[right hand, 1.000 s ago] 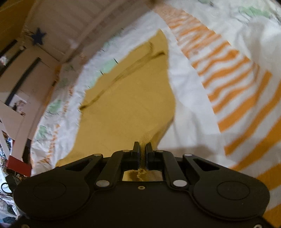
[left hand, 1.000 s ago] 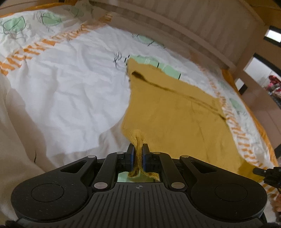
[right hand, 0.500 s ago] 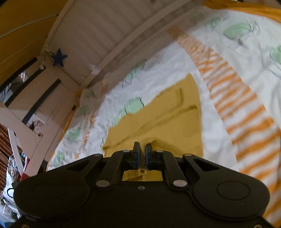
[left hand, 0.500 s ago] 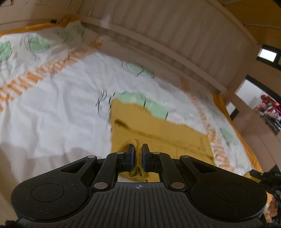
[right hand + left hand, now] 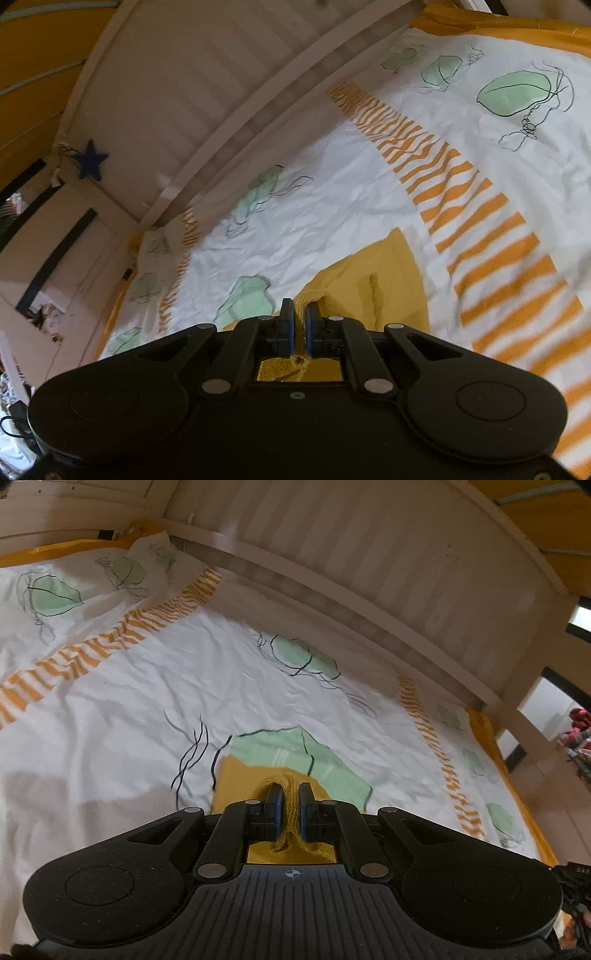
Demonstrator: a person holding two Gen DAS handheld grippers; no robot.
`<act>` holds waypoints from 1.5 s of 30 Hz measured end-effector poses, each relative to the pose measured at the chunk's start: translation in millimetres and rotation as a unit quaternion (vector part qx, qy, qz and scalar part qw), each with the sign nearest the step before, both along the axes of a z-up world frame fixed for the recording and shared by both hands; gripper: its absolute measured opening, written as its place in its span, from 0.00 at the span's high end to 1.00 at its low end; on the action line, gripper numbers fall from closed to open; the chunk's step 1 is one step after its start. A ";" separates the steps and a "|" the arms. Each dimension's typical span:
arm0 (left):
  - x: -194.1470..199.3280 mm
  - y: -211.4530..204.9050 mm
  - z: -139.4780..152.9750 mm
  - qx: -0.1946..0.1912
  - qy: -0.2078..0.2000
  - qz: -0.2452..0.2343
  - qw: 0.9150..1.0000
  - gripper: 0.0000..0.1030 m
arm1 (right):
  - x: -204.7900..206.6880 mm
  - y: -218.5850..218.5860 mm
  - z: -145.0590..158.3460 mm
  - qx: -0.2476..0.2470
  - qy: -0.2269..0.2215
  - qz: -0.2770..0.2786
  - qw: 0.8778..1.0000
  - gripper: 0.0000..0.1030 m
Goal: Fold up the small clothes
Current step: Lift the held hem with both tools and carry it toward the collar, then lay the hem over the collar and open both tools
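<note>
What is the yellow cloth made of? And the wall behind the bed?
The yellow cloth looks like soft knitted fabric, probably cotton: its edge pinched in the left gripper shows ribbed loops. The wall behind the bed looks like painted wood boards, matte whitish, with straight grooves.

Garment [image 5: 236, 779] is lying on the bedsheet [image 5: 147, 709], its near edge bunching between the jaws of left gripper [image 5: 288, 794] and right gripper [image 5: 299, 314]. Slatted bed rail [image 5: 369, 565] is running behind the sheet, floor [image 5: 554, 794] sitting beyond its right edge.
</note>
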State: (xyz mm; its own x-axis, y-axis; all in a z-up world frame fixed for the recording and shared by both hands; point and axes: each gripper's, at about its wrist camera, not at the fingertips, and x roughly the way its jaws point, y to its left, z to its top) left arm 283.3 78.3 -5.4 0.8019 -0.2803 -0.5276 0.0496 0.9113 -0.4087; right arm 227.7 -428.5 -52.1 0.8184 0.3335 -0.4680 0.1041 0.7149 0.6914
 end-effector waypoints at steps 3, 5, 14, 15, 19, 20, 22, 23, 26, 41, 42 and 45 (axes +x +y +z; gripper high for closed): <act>26.4 -5.9 -7.4 0.008 0.008 0.003 1.000 0.92 | 26.1 -0.3 -11.9 -0.004 0.012 -0.005 1.000 0.87; 43.3 -9.9 -15.9 0.009 0.019 0.005 1.000 0.92 | 43.3 0.8 -20.3 -0.012 0.022 -0.009 1.000 0.87; 100.7 -13.2 -56.6 0.008 0.069 0.021 0.997 0.91 | 95.6 -8.8 -58.3 -0.011 0.066 -0.036 0.997 0.86; 105.8 -13.1 -59.3 0.007 0.074 0.023 0.997 0.91 | 99.8 -9.8 -62.3 -0.011 0.072 -0.039 0.997 0.86; 122.9 -11.0 -67.5 -0.001 0.103 0.027 0.994 0.89 | 110.9 -11.4 -71.1 -0.014 0.084 -0.044 0.995 0.80; 126.2 -10.5 -68.7 -0.003 0.110 0.029 0.994 0.89 | 111.6 -12.4 -72.0 -0.016 0.085 -0.050 0.995 0.79; 132.5 -10.1 -70.7 -0.007 0.119 0.032 0.992 0.89 | 113.0 -15.9 -73.0 -0.017 0.084 -0.057 0.995 0.77; 134.7 -9.6 -70.8 -0.010 0.122 0.033 0.992 0.89 | 113.0 -18.2 -73.4 -0.014 0.083 -0.061 0.995 0.74; 142.6 -11.0 -69.8 -0.010 0.126 0.029 0.992 0.88 | 110.5 -23.2 -70.4 -0.022 0.078 -0.073 0.994 0.60; 179.0 -19.2 -55.9 0.060 0.141 0.015 0.988 0.67 | 106.1 5.5 -51.9 -0.142 0.056 0.022 0.988 0.60; 176.5 -18.9 -52.4 0.064 0.137 0.013 0.988 0.67 | 108.7 7.3 -53.6 -0.149 0.057 0.026 0.987 0.59; 161.7 -21.9 -44.9 0.068 0.129 -0.007 0.989 0.66 | 115.1 11.5 -59.0 -0.167 0.054 0.035 0.984 0.47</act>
